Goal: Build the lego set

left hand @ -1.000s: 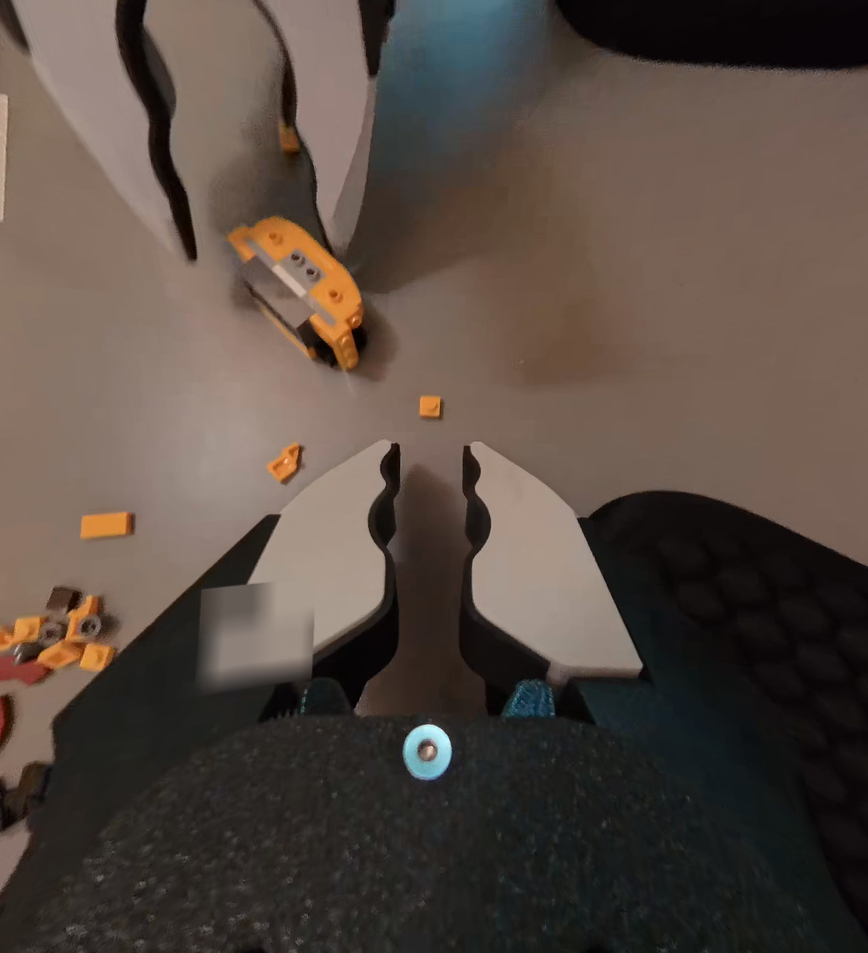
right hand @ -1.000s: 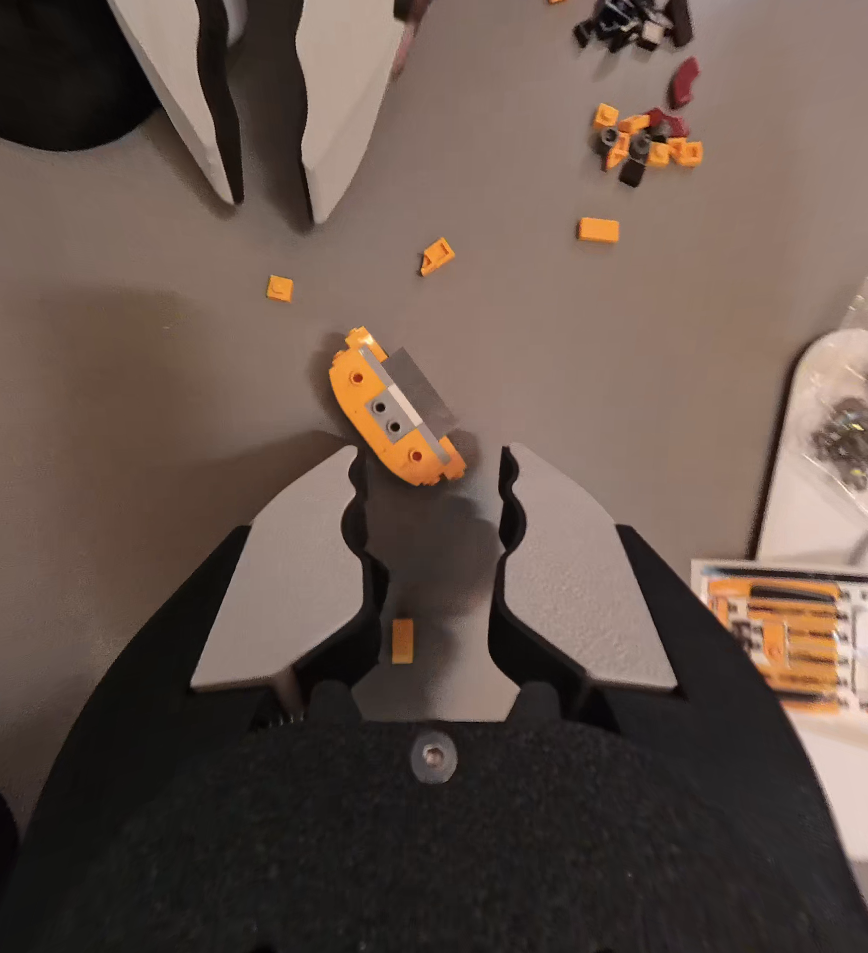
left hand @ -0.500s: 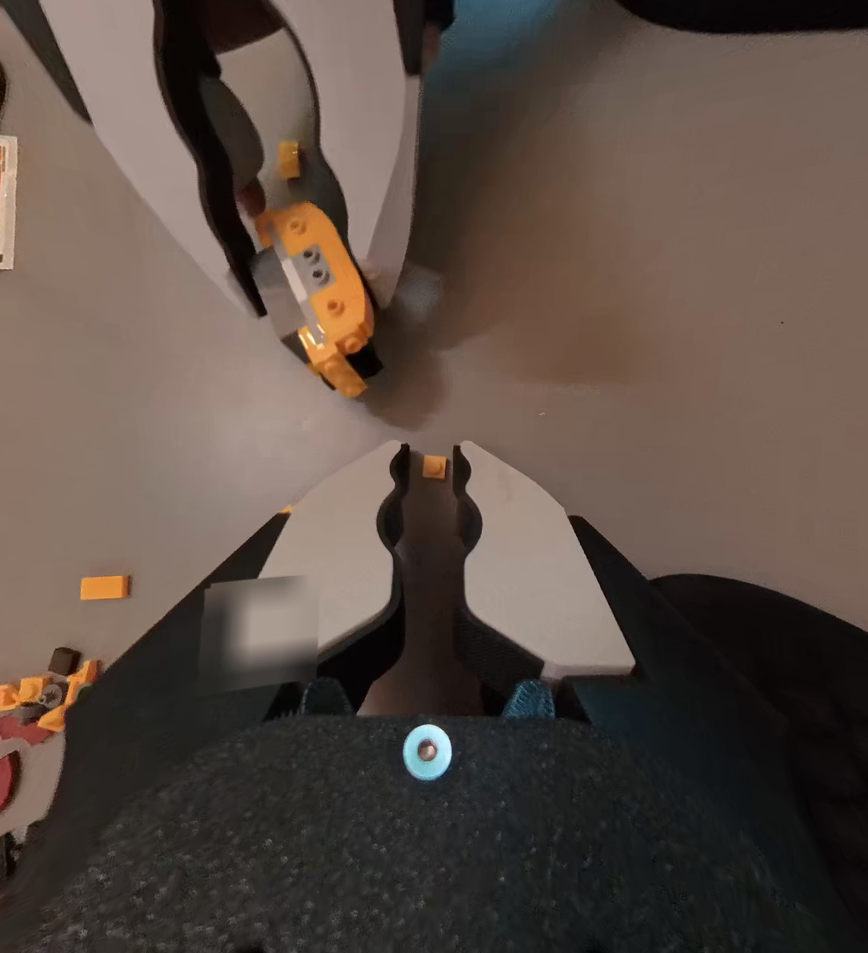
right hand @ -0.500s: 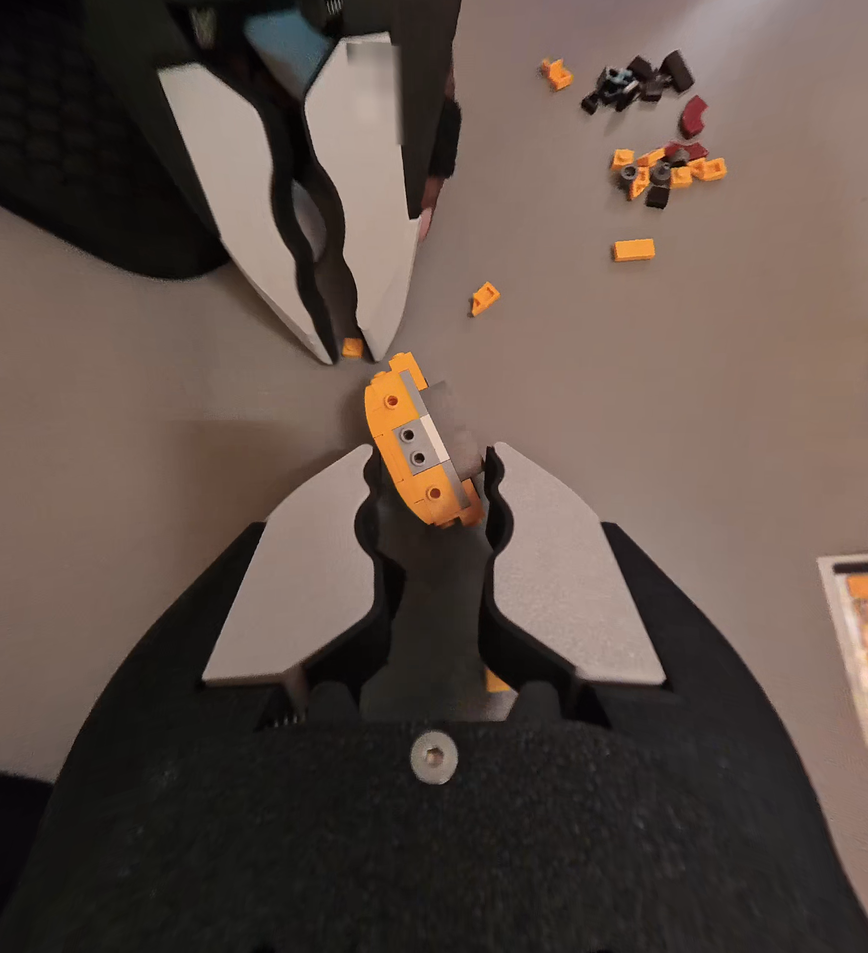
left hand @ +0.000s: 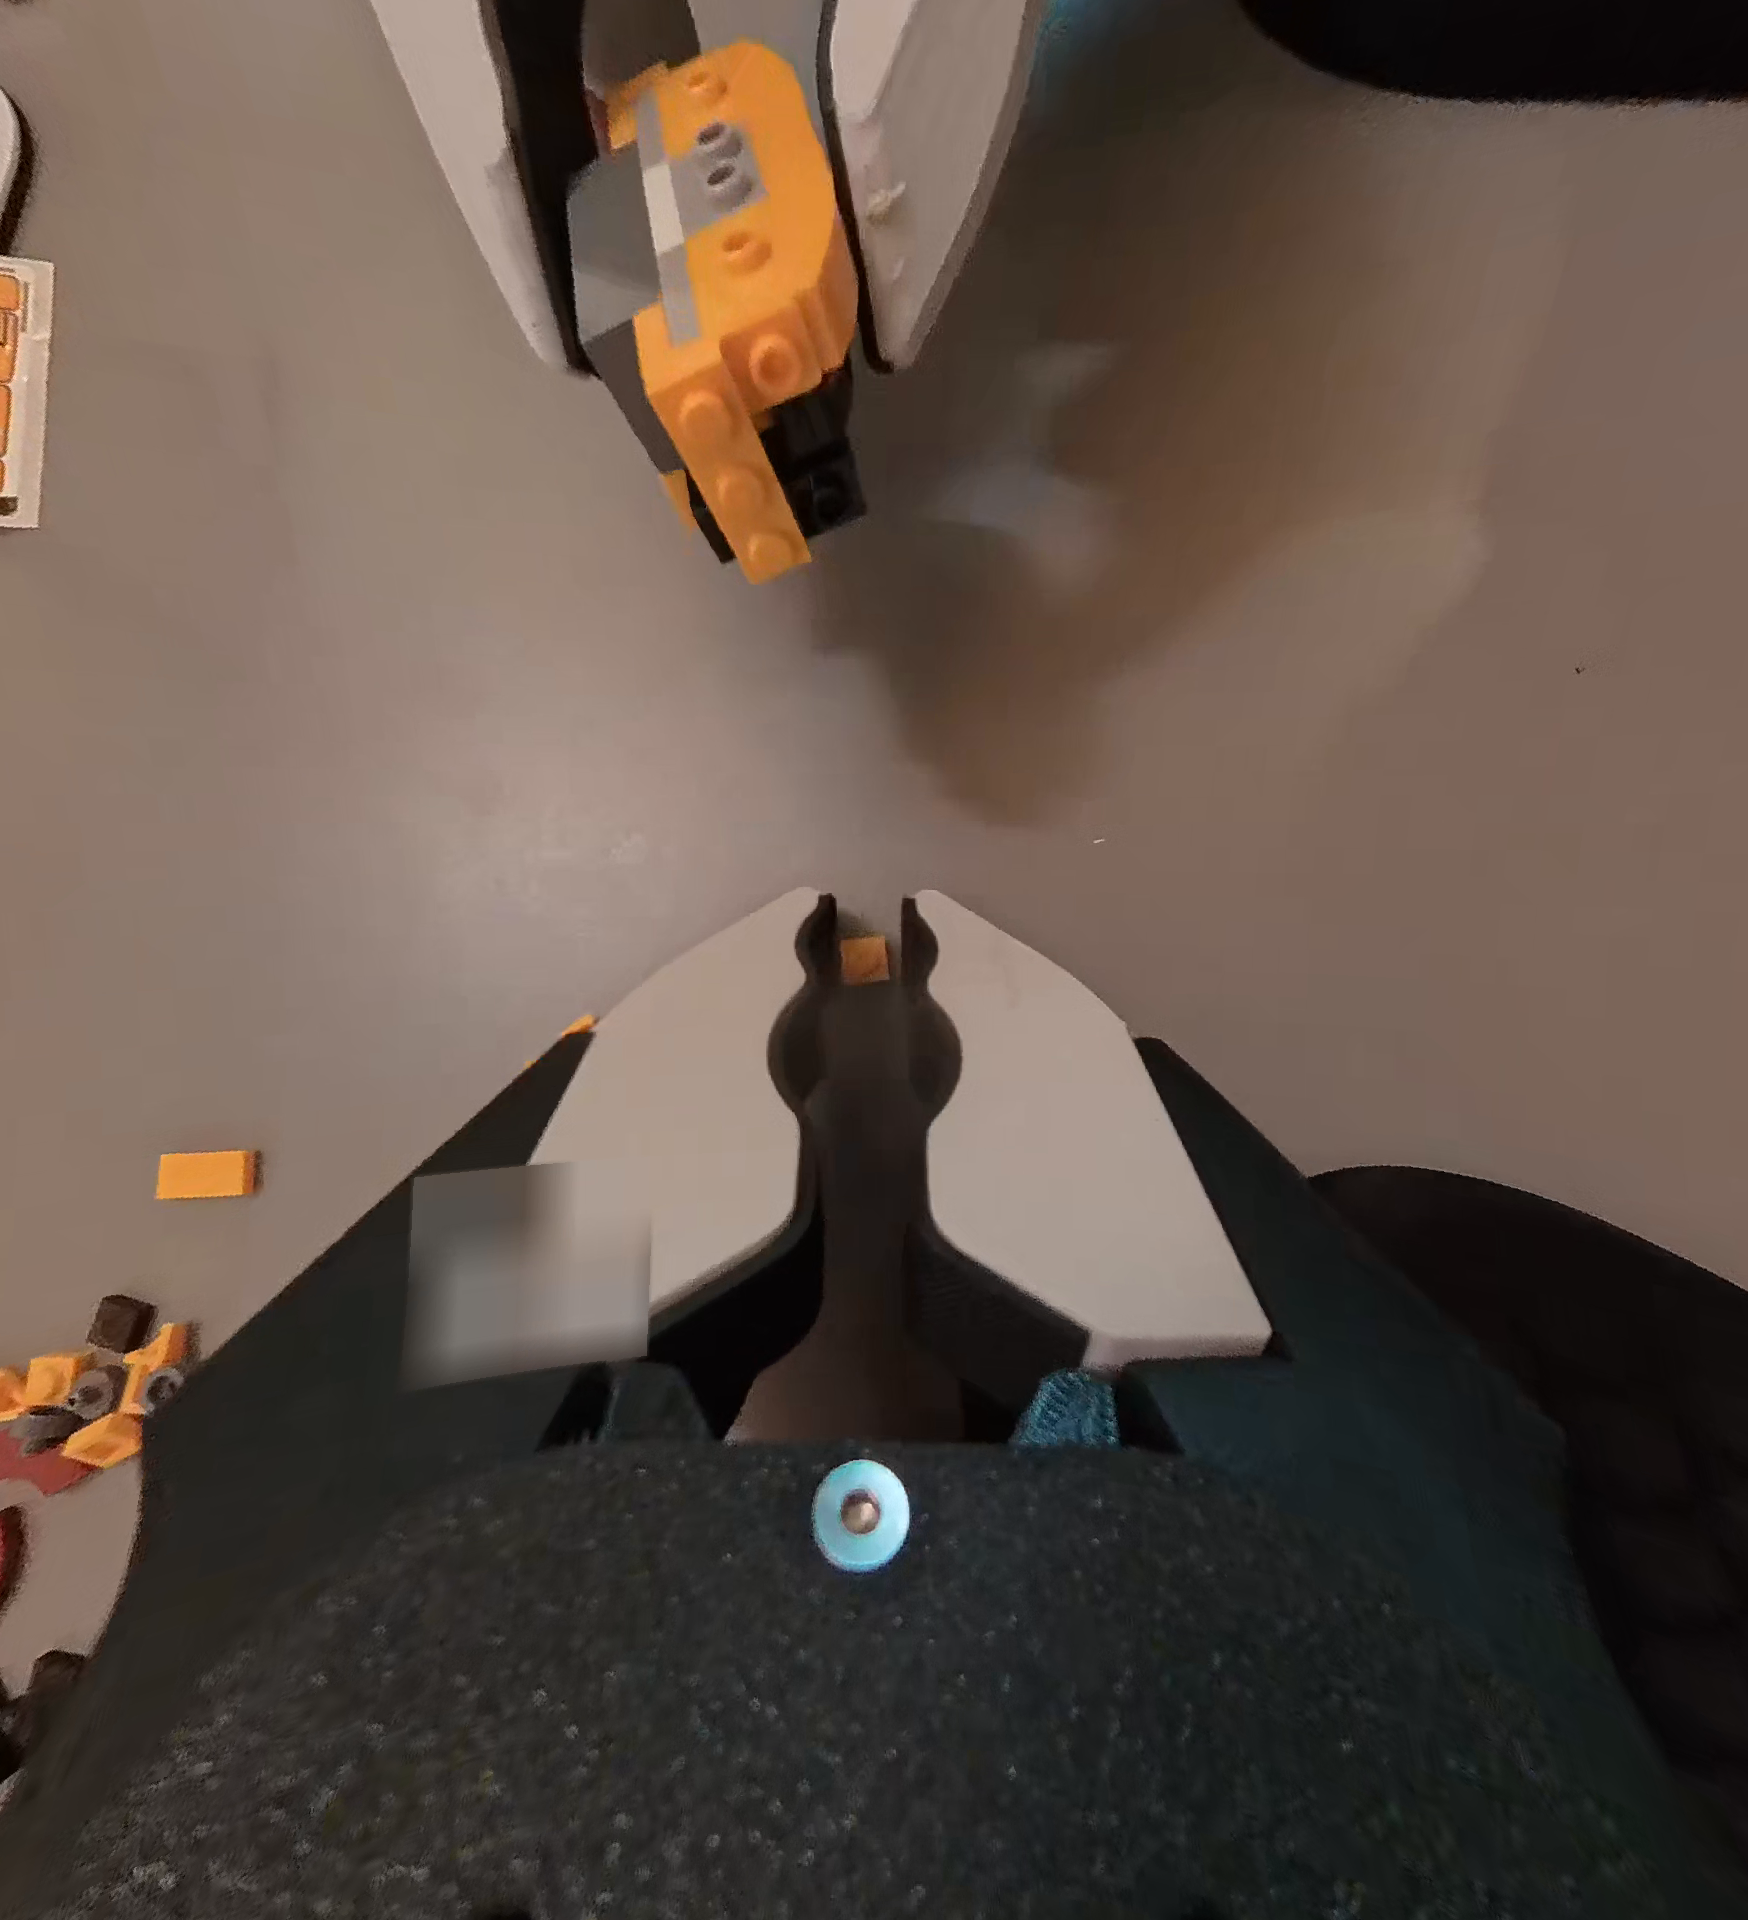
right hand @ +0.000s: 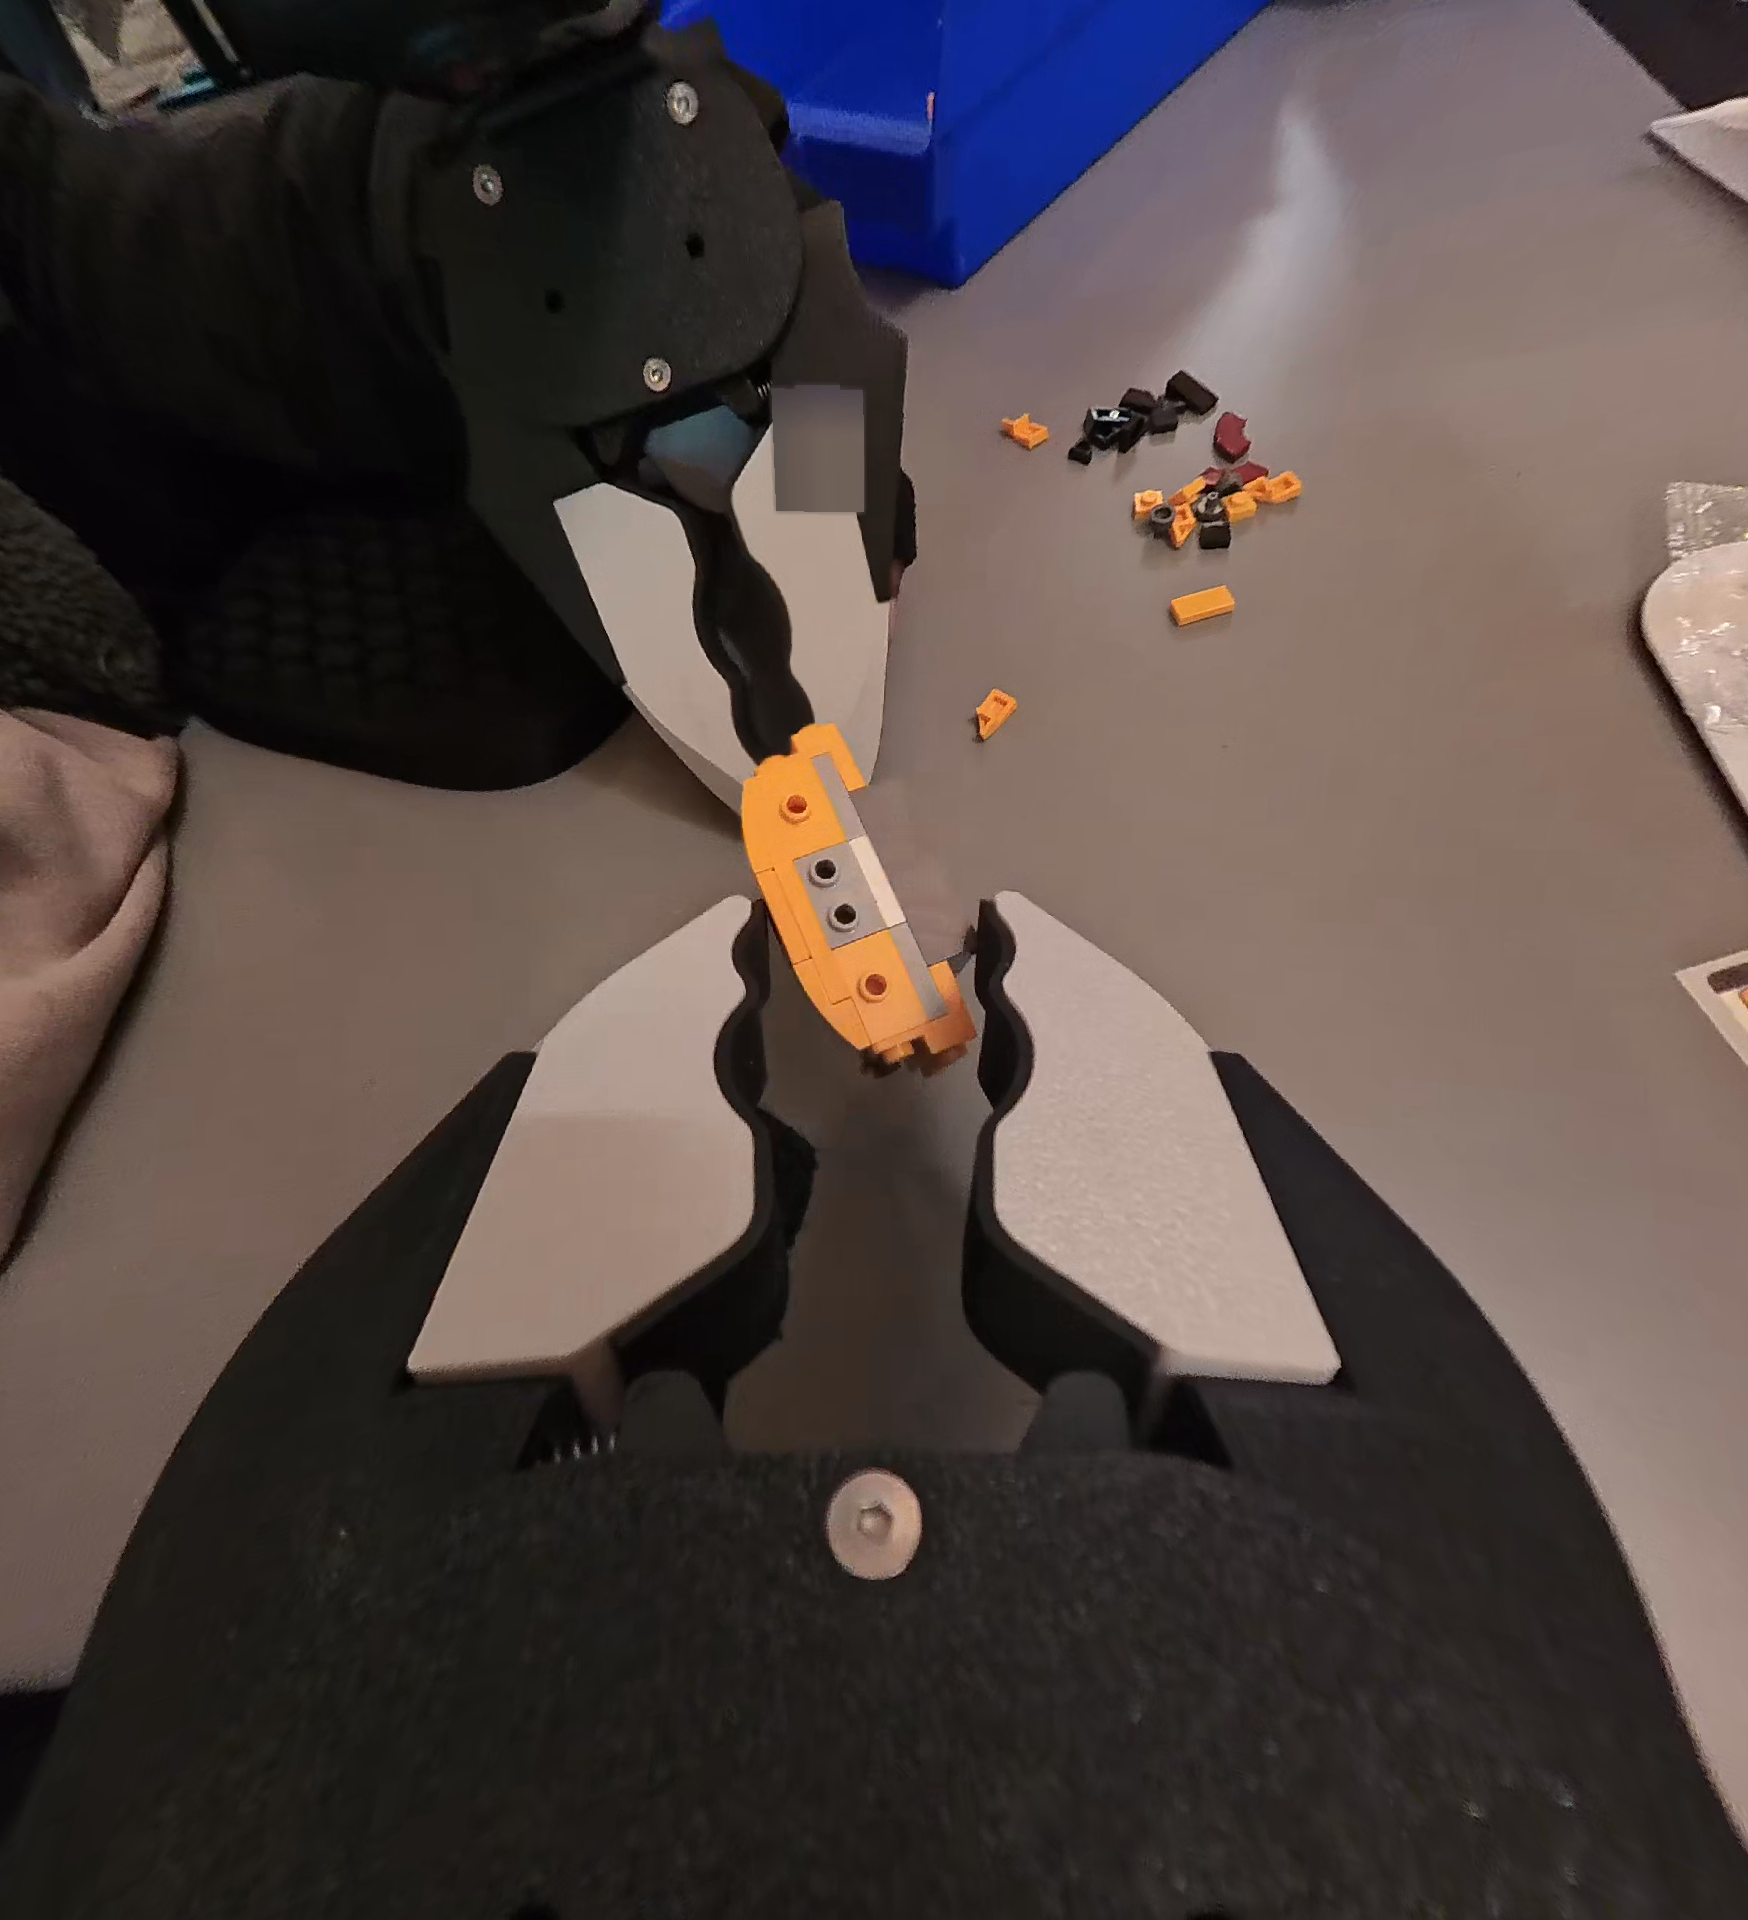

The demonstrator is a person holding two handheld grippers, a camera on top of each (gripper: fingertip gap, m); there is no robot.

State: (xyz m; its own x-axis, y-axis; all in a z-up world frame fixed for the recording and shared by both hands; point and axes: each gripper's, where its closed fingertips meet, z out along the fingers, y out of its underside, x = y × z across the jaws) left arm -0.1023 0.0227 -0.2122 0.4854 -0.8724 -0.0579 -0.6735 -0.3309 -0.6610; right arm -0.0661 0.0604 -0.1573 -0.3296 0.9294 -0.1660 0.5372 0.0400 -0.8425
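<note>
In the left wrist view, your left gripper (left hand: 865, 920) is now pinching the small orange tile (left hand: 864, 957). In the right wrist view, your right gripper (right hand: 870, 920) is gripping the orange lego assembly (right hand: 844, 904), now lifted off the grey table (right hand: 1369, 831).

The lego assembly (right hand: 854, 920) sat between the right gripper's (right hand: 870, 914) fingers, the left gripper (right hand: 797, 748) directly beyond it, loose pieces (right hand: 1202, 488) far right.

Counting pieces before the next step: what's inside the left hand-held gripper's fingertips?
One small orange tile sits between the left hand-held gripper fingertips. Its underside and exact contact are hidden; the orange assembly covers it in the right view.
</note>
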